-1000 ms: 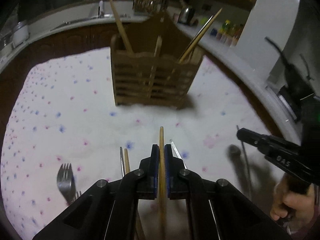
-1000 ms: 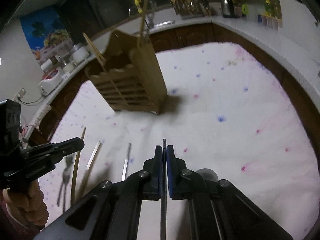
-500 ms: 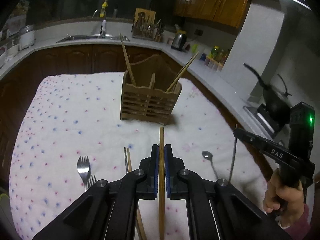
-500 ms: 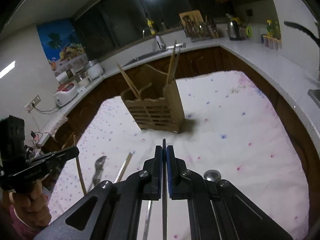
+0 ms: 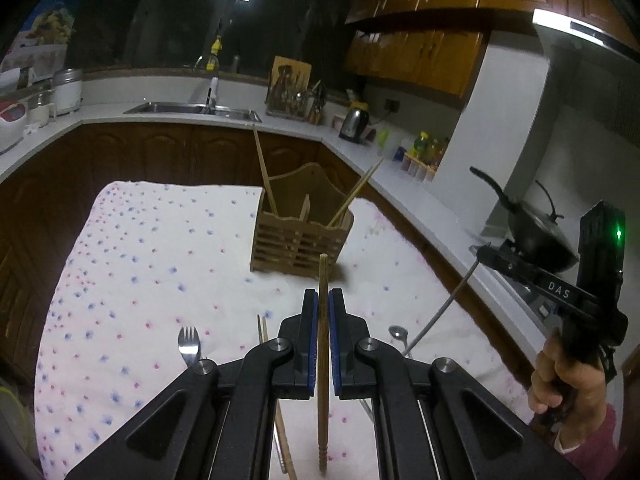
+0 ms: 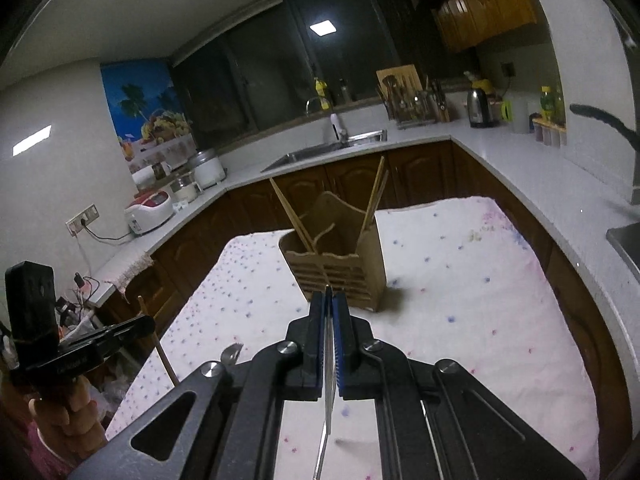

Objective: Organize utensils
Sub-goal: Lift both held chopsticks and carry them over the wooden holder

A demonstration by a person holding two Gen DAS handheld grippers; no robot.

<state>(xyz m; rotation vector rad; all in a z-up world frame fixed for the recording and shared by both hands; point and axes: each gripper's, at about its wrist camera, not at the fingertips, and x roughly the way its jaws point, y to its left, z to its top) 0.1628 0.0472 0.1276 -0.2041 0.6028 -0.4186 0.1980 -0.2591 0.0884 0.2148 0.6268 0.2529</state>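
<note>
Left gripper (image 5: 323, 312) pinches a chopstick (image 5: 322, 344), right gripper (image 6: 329, 312) a thin metal utensil (image 6: 329, 396), both upright above the cloth (image 5: 152, 280); holder (image 5: 298, 236) stands ahead of both, neither clearly nearer.

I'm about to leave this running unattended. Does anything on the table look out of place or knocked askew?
Nothing stands out. The wooden caddy stands upright; a fork, spoon and chopstick lie loose on the cloth, awaiting sorting.
</note>
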